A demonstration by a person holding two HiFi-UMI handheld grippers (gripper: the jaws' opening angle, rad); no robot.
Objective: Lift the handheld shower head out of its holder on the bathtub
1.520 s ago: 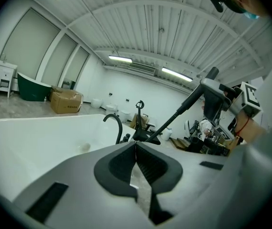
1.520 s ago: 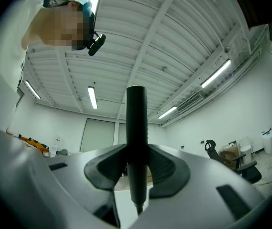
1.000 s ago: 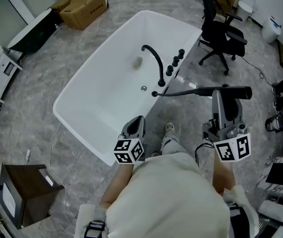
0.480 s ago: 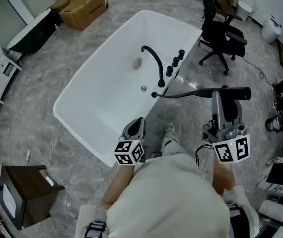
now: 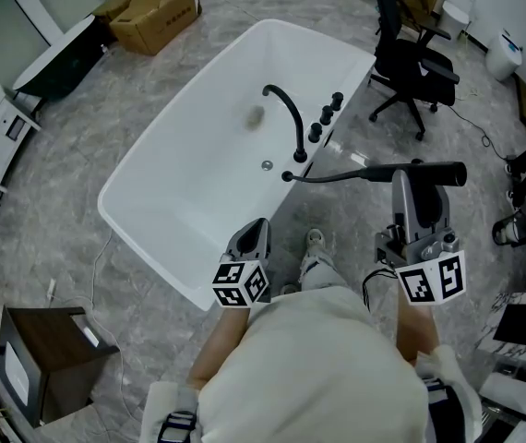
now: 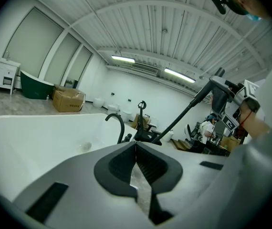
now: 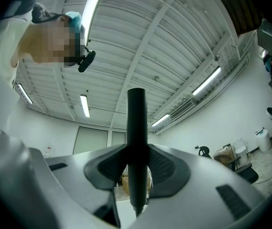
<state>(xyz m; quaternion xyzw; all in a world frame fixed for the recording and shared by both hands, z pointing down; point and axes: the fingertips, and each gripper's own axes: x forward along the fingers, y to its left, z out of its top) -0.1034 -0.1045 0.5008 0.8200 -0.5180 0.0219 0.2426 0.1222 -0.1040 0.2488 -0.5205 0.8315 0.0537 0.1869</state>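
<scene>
The black handheld shower head (image 5: 429, 171) is up off the tub rim, lying level in the air to the right of the white bathtub (image 5: 166, 187). My right gripper (image 5: 414, 177) is shut on its handle (image 7: 137, 147), which stands upright between the pads in the right gripper view. Its black hose (image 5: 328, 174) runs back to the fitting on the rim (image 5: 287, 175). The left gripper (image 5: 257, 223) hovers over the tub's near corner, shut with nothing in it (image 6: 136, 149). From the left gripper view the shower head (image 6: 218, 84) and hose (image 6: 181, 113) show at the upper right.
A black arched faucet (image 5: 286, 118) and three knobs (image 5: 326, 116) stand on the tub's right rim. A black office chair (image 5: 411, 63) is beyond the tub, a cardboard box (image 5: 152, 12) at the far left, a dark side table (image 5: 46, 358) near left.
</scene>
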